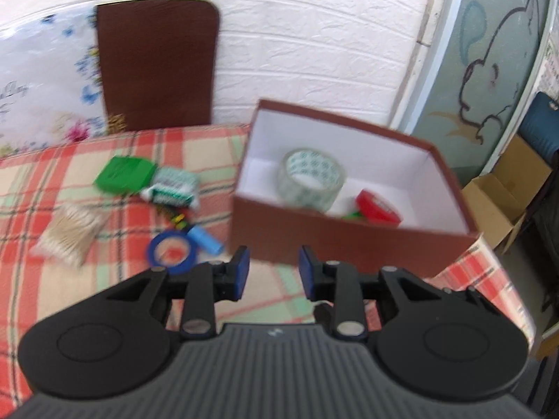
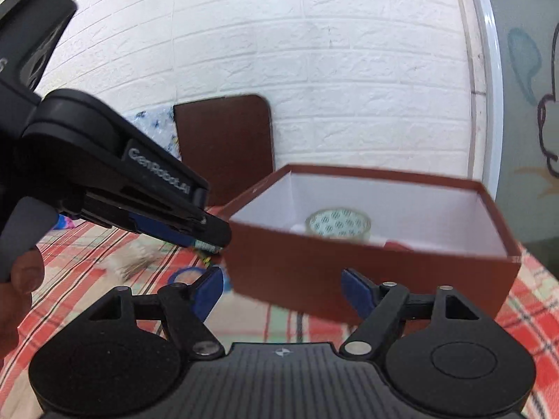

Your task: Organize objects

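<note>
A brown box (image 1: 349,248) with a white inside stands open on the plaid bed cover. In it lie a clear tape roll (image 1: 311,179) and a red tape roll (image 1: 379,206). My left gripper (image 1: 274,272) hovers open just before the box's near left corner, nothing between its blue pads. Left of the box lie a blue tape ring (image 1: 173,251), a blue cylinder (image 1: 204,239), a green packet (image 1: 124,173), a green-white packet (image 1: 174,188) and a bag of cotton swabs (image 1: 70,234). My right gripper (image 2: 283,289) stands open and empty facing the box (image 2: 367,265). The left gripper (image 2: 209,234) shows from the side.
A brown cushion (image 1: 157,63) and a floral pillow (image 1: 42,80) lean on the white brick wall behind the bed. A cardboard carton (image 1: 503,192) sits on the floor right of the bed. A person's hand (image 2: 21,279) holds the left gripper's handle.
</note>
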`<state>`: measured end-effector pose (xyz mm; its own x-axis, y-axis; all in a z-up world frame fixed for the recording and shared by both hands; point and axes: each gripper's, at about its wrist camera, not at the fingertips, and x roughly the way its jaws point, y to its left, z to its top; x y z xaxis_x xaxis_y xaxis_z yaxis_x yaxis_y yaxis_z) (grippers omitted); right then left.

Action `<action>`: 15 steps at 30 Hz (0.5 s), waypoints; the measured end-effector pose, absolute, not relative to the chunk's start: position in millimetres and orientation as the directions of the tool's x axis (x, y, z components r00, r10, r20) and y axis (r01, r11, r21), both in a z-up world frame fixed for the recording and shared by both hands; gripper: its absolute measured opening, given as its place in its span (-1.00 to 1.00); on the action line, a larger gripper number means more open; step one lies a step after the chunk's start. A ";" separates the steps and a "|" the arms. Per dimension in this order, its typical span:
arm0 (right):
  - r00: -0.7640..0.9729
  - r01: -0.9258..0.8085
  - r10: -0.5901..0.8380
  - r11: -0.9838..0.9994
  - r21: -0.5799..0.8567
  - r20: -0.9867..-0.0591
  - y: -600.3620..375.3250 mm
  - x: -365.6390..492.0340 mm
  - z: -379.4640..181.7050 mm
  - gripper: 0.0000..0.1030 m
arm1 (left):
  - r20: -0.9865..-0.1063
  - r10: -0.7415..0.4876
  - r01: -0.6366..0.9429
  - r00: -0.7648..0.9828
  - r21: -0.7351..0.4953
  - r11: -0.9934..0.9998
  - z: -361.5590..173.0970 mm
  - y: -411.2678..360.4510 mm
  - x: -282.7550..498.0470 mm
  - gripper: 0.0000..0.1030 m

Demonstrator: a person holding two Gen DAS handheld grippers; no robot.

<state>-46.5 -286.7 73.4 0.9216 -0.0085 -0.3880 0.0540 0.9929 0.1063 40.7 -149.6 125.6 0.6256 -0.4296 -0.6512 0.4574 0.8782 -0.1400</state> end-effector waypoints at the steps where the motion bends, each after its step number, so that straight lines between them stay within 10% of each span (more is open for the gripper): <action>1: 0.911 0.045 0.003 0.993 0.107 -0.412 -281.0 -48.9 68.9 0.48 | -0.657 -0.414 0.447 0.629 -0.130 0.885 120.5 -143.1 37.4 -0.34; 15: 0.777 -0.110 0.125 0.992 0.061 -0.617 -212.8 -30.8 27.3 0.44 | -0.755 -0.165 0.210 0.635 -0.038 0.977 38.2 -26.1 31.5 -0.31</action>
<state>-30.8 -212.8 27.3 0.7767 0.1245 -0.6174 -0.1102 0.9920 0.0614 31.5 -26.1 38.2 0.6346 -0.1654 -0.7549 0.2098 0.9770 -0.0378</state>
